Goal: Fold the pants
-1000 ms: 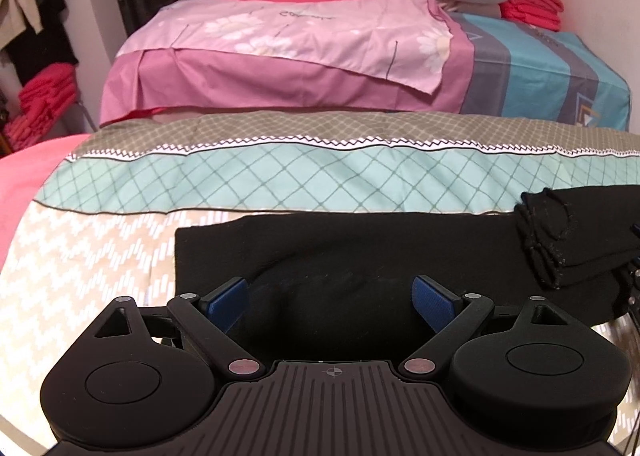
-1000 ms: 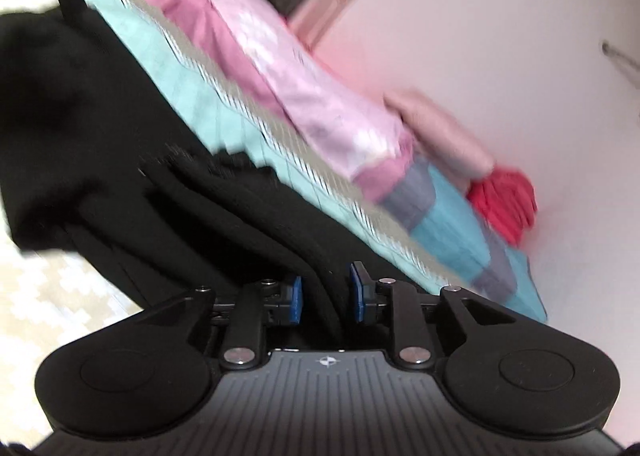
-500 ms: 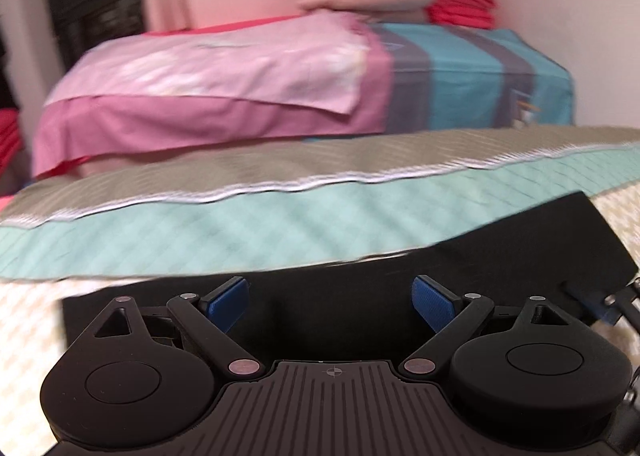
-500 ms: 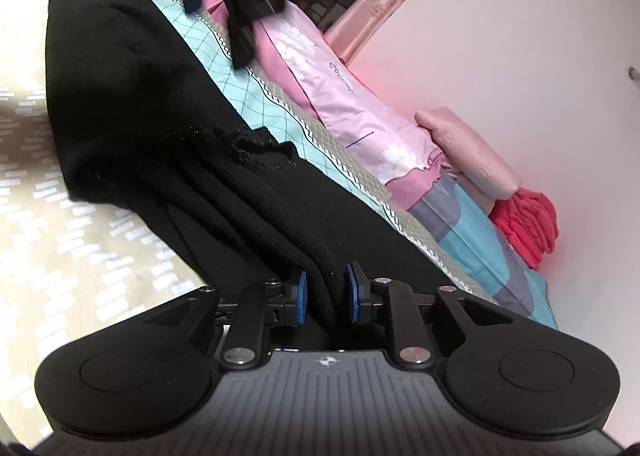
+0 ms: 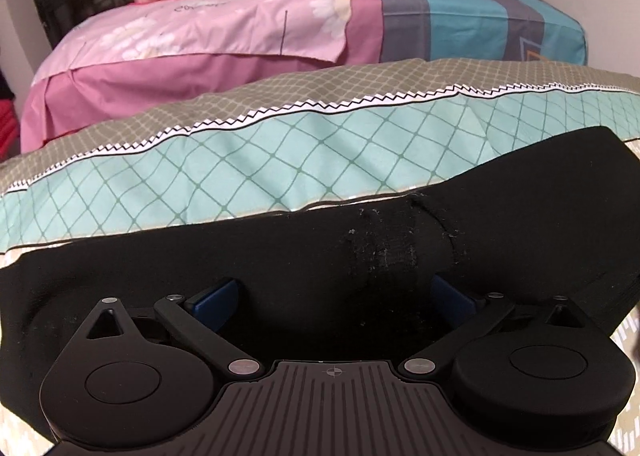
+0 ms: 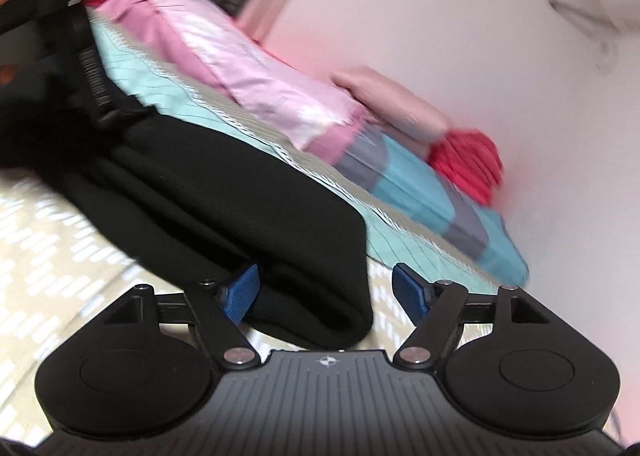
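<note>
Patterned bedding point(image 5: 280, 160) in cream, mint and olive carries the black knit pants point(image 5: 500, 224), already doubled into a thick stack. Right gripper point(image 6: 326, 290) has just been opening, cloth loose between its pads; left gripper point(image 5: 334, 294) hovers wide. Further folding probably remains.

The right claw point(image 6: 326, 292) has just sprung open — releasing the folded pants point(image 6: 240, 196).
</note>
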